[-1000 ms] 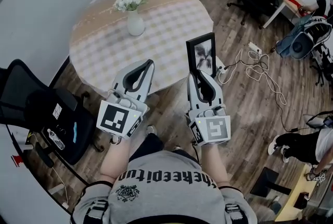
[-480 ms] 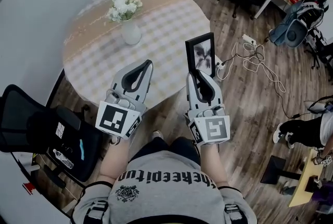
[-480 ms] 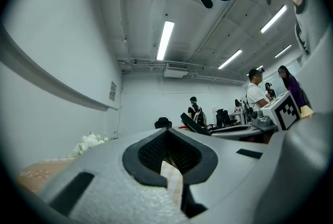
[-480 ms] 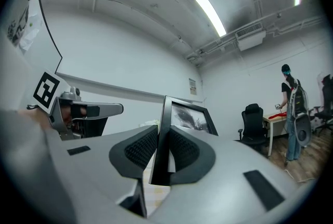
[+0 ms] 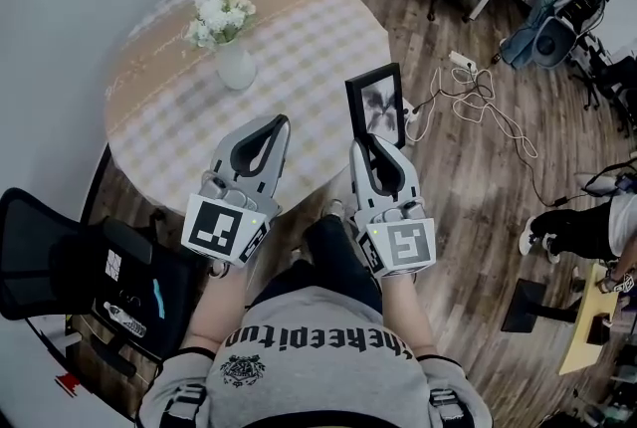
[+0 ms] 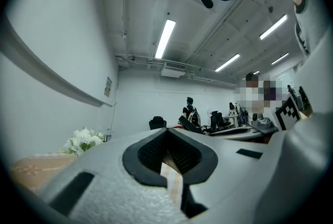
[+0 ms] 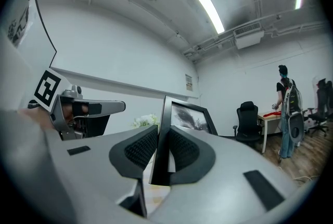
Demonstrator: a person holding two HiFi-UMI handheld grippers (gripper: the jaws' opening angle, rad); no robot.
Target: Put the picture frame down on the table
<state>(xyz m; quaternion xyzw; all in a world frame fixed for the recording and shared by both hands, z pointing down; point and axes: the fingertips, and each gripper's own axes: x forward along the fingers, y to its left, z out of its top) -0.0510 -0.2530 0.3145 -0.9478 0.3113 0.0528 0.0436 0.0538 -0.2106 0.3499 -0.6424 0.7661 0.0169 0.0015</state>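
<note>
My right gripper (image 7: 160, 151) has its two dark pads (image 7: 136, 149) pressed tight on the bottom edge of the picture frame (image 7: 188, 115). The frame is black. It stands straight up out of the grip, with a grey picture on its front. I can see it is up in the air, not lying on anything. From the head view it sits over the near right edge of the table (image 5: 164, 122), just where the cloth ends and the wood floor (image 5: 468, 187) begins.

My left gripper (image 6: 167, 131) is closed with its tips touching. It holds nothing. I can see a bit of the checked cloth through the small gap behind the tips. This gripper hangs over the near side of the table, close beside the right one but not touching it.

Farther back on the round table stands a white vase (image 5: 236, 70) with white flowers (image 5: 218, 14). A black chair (image 5: 70, 262) is by my left side. Some white cables (image 5: 476, 106) lie on the floor to the right.
</note>
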